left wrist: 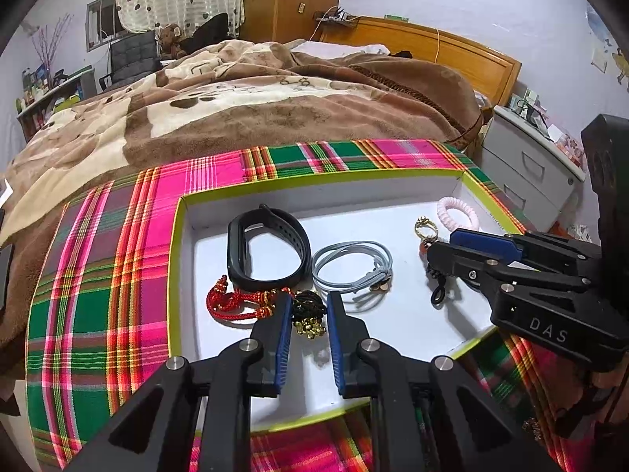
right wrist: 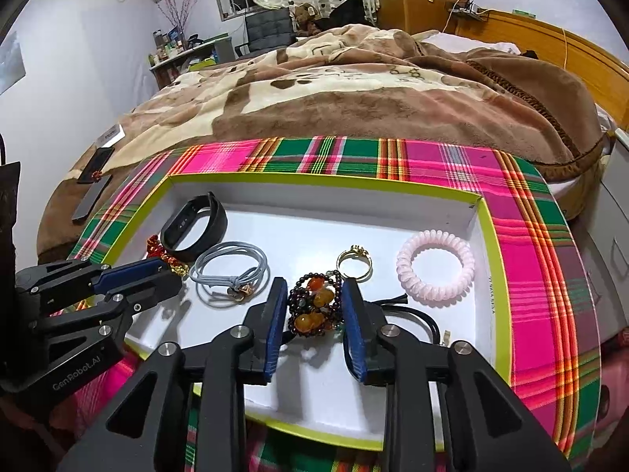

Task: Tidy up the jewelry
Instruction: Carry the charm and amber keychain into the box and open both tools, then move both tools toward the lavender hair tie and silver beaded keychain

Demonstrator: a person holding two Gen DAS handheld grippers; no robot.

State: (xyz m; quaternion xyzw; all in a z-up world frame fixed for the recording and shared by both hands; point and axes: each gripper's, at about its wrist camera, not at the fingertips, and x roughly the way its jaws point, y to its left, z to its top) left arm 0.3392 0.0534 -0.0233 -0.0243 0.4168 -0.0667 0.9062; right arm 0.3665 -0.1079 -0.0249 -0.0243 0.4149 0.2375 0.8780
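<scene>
A white tray with a lime rim [left wrist: 179, 259] [right wrist: 487, 236] holds the jewelry. My left gripper [left wrist: 309, 303] [right wrist: 165, 271] is open, its fingers on either side of a black and gold charm [left wrist: 308, 312] joined to a red cord bracelet [left wrist: 236, 303]. My right gripper [right wrist: 312, 287] [left wrist: 442, 242] is open around a dark beaded bracelet with amber beads [right wrist: 316, 306]. Also in the tray are a black fitness band [left wrist: 267, 249] [right wrist: 194, 226], a grey hair tie [left wrist: 354, 265] [right wrist: 230, 267], a gold ring [left wrist: 426, 228] [right wrist: 354, 261] and a pink coil hair tie [left wrist: 458, 212] [right wrist: 436, 261].
The tray lies on a pink and green plaid cloth [left wrist: 110, 275] [right wrist: 534, 244] at the foot of a bed with a brown blanket [left wrist: 255, 94]. Two phones [right wrist: 92, 185] lie on the bed to the left. A grey drawer unit [left wrist: 526, 157] stands to the right.
</scene>
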